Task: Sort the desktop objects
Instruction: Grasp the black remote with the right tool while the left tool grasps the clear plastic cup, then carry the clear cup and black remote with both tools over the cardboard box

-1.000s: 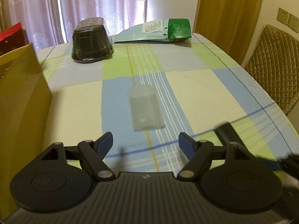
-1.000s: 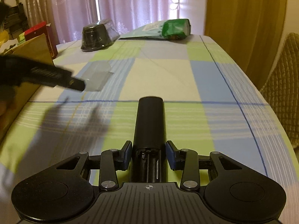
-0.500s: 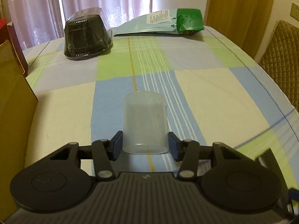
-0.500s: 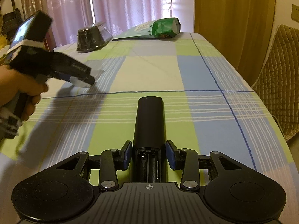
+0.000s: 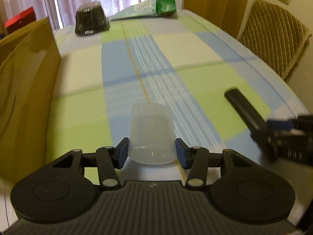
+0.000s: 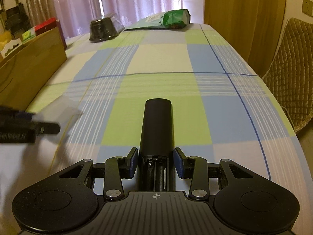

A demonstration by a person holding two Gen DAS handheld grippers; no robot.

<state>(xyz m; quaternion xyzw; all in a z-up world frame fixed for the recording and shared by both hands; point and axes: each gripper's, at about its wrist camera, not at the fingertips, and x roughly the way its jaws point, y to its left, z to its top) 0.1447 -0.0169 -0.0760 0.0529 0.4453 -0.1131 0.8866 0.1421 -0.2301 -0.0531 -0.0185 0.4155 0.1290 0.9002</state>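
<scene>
A translucent plastic cup [image 5: 151, 133] lies on its side between the blue pads of my left gripper [image 5: 151, 153], which is shut on it, rim toward the camera. In the right wrist view the cup [image 6: 65, 110] and the left gripper [image 6: 49, 128] are a blur at the left edge. My right gripper [image 6: 156, 162] is shut on a black remote [image 6: 157, 129], whose open battery bay faces the camera. The remote [image 5: 243, 107] also shows in the left wrist view, pointing over the checked tablecloth [image 5: 195, 82], and the right gripper [image 5: 281, 129] behind it is blurred.
A tall cardboard box [image 5: 25, 78] stands along the table's left side. At the far end sit a black lidded container [image 5: 91, 21] and a green-and-white bag [image 5: 154, 7]. A red box [image 5: 19, 18] is behind the cardboard. A quilted chair [image 6: 289, 68] stands past the right edge.
My left gripper went from open to shut on the cup, then drew back with it toward the near end of the table. The right gripper kept hold of the remote.
</scene>
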